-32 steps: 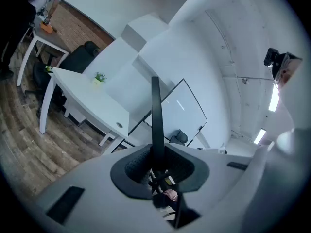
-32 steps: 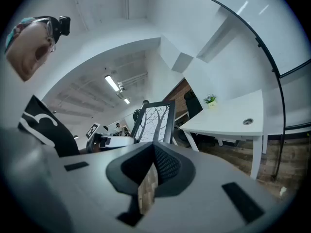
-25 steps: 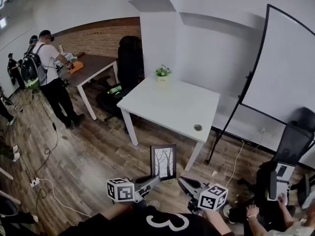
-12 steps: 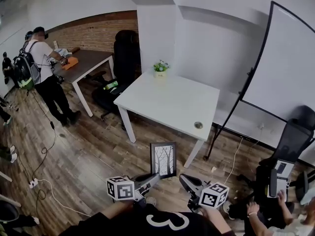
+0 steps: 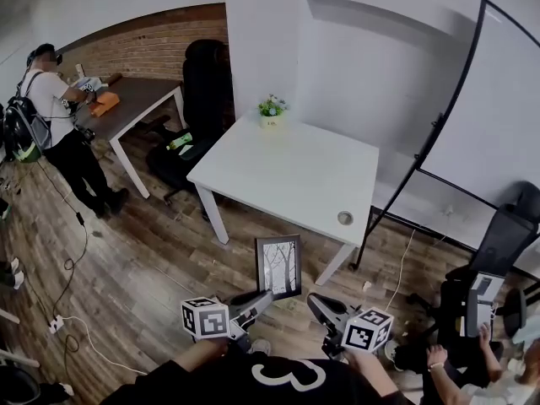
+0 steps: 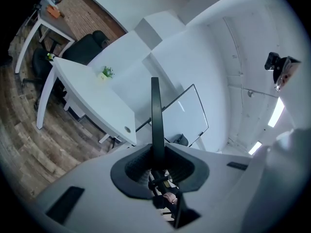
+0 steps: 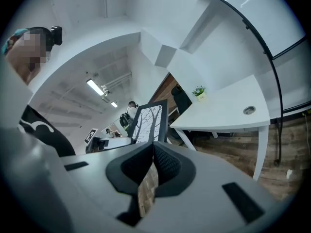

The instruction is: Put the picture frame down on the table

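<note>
Head view looks steeply down; both gripper views face, from low, the same white table [image 5: 295, 175].

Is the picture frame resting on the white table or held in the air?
Held upright: the left gripper clamps the picture frame by its bottom edge, short of the white table.

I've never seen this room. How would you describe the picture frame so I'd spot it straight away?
Find the big white table in the middle of the room. Just in front of its near edge, the picture frame is held upright by the left claw. Unlike the big blank whiteboard on the right, it is small, dark-framed and shows bare black trees.
</note>
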`<move>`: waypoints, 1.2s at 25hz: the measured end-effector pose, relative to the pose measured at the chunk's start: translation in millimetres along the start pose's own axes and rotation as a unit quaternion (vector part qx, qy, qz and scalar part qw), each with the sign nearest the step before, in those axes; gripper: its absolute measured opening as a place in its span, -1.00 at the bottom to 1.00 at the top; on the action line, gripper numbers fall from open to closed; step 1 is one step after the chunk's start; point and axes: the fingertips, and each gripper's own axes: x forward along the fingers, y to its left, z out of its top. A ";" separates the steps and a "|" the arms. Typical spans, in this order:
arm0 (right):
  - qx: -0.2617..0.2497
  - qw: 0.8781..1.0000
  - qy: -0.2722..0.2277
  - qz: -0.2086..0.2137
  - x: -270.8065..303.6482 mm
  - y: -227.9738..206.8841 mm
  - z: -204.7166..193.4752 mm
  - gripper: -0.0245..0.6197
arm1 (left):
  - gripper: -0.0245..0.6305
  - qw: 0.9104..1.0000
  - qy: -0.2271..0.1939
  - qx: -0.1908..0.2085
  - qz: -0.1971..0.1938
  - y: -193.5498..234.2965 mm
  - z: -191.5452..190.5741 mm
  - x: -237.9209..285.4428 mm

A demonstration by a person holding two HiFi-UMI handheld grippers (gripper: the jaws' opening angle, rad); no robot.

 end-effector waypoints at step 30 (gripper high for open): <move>0.028 0.999 -0.024 -0.024 104.9 -103.1 88.4 -0.85 | -0.68 0.999 0.013 -0.030 -0.001 98.3 117.9 78.3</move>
